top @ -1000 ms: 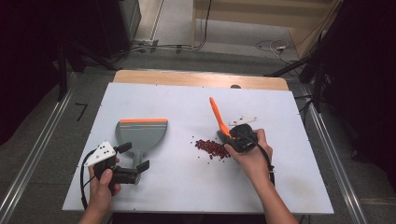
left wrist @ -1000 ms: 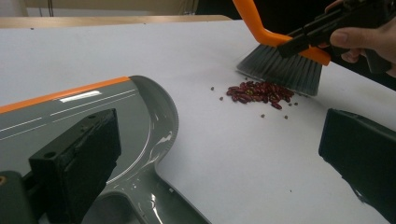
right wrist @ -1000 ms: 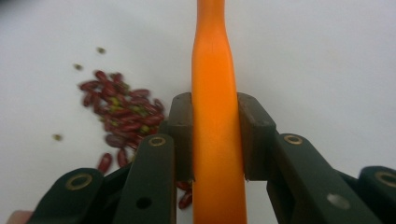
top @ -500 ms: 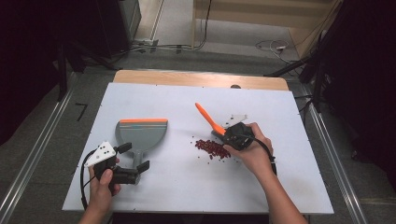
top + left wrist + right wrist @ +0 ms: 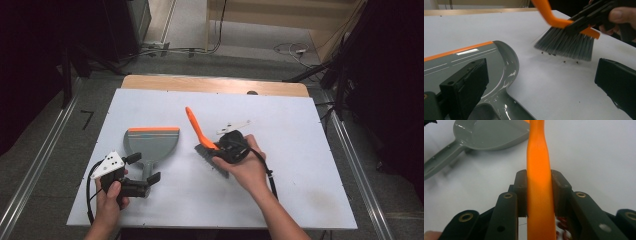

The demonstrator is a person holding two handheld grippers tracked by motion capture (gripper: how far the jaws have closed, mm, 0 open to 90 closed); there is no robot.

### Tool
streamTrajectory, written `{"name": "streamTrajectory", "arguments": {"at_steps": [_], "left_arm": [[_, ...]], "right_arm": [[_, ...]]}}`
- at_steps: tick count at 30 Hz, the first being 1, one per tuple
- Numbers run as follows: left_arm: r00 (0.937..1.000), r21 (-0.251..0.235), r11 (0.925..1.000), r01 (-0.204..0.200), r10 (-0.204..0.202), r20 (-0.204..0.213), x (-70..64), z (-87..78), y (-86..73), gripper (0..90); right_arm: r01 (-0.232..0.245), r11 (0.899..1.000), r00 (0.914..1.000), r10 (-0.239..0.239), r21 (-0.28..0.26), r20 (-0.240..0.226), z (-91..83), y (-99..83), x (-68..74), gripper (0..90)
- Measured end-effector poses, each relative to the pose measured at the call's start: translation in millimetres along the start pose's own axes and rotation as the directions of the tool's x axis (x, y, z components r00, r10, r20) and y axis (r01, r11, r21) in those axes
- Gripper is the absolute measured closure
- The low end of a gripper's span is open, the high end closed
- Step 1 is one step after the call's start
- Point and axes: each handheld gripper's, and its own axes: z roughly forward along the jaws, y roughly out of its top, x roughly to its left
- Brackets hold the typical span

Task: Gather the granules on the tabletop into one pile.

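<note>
Brush [image 5: 202, 140], clamped in right gripper [image 5: 539, 195] fingers, sweeps beside dustpan [image 5: 150, 145]; left gripper [image 5: 142, 172] fingers open.

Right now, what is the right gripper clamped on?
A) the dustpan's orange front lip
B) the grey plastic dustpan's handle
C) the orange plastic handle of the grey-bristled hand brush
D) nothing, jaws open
C: in the right gripper view the right gripper has both jaws pressed against the orange plastic handle of the grey-bristled hand brush; the grey plastic dustpan lies apart, by the left gripper.
</note>
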Motion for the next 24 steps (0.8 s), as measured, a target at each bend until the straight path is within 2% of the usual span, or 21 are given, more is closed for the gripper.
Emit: {"name": "streamTrajectory", "arguments": {"at_steps": [2, 4, 5, 7, 11, 14, 17, 20, 21, 22, 24], "left_arm": [[1.0, -0.004, 1.0, 0.002, -0.002, 0.0, 0.7, -1.2, -0.1, 0.0], [1.0, -0.008, 0.9999, 0.008, -0.008, 0.0, 1.9, -2.5, -0.3, 0.0], [1.0, -0.008, 0.9999, 0.007, -0.007, -0.002, 2.4, -3.0, -0.4, 0.0], [1.0, -0.009, 0.9999, 0.008, -0.008, -0.001, 3.2, -3.3, -0.7, 0.0], [1.0, -0.007, 0.9999, 0.009, -0.009, -0.001, 4.1, -3.1, -0.6, 0.0], [0.9999, -0.009, 0.9999, 0.01, -0.01, -0.003, 3.9, -3.2, -0.2, 0.0], [0.9999, -0.008, 0.9999, 0.009, -0.009, -0.005, 2.7, -3.4, 0.1, 0.0], [1.0, -0.008, 0.9999, 0.007, -0.007, -0.004, 1.7, -2.1, -0.1, 0.0], [1.0, -0.005, 1.0, 0.006, -0.006, -0.004, 1.7, -1.7, -0.3, 0.0], [1.0, -0.001, 1.0, 0.005, -0.005, -0.004, 1.9, -1.3, -0.4, 0.0], [1.0, 0.0, 1.0, 0.008, -0.008, -0.004, 2.2, -0.5, -0.6, 0.0]], "right_arm": [[-0.03, 0.999, 0.9995, 0.03, 0.017, 0.001, 15.2, 1.2, 6.2, 68.9], [-0.073, 0.997, 0.9973, 0.073, 0.033, -0.001, 25.5, 0.8, 6.3, 68.9], [-0.087, 0.996, 0.9961, 0.087, 0.026, 0.019, 27.7, 0.1, 5.0, 68.9], [-0.125, 0.992, 0.9915, 0.124, 0.024, 0.038, 26.0, -1.0, -1.4, 68.9], [-0.15, 0.988, 0.986, 0.148, 0.022, 0.077, 15.0, -7.1, -12.9, 68.9], [-0.151, 0.989, 0.9866, 0.15, 0.003, 0.064, 1.0, -10.9, -19.4, 68.9], [-0.104, 0.994, 0.9937, 0.105, -0.03, 0.038, -18.4, -13.2, -26.7, 68.8], [-0.012, 1.0, 0.9999, 0.012, -0.017, -0.009, -35.9, -18.1, -37.9, 68.9], [0.044, 0.999, 0.9988, -0.044, -0.001, -0.021, -40.5, -20.4, -41.2, 68.8], [0.116, 0.993, 0.9928, -0.116, 0.009, -0.03, -44.5, -23.9, -43.4, 68.8], [0.203, 0.979, 0.9762, -0.2, 0.021, -0.083, -50.3, -31.2, -46.8, 68.8]]}}
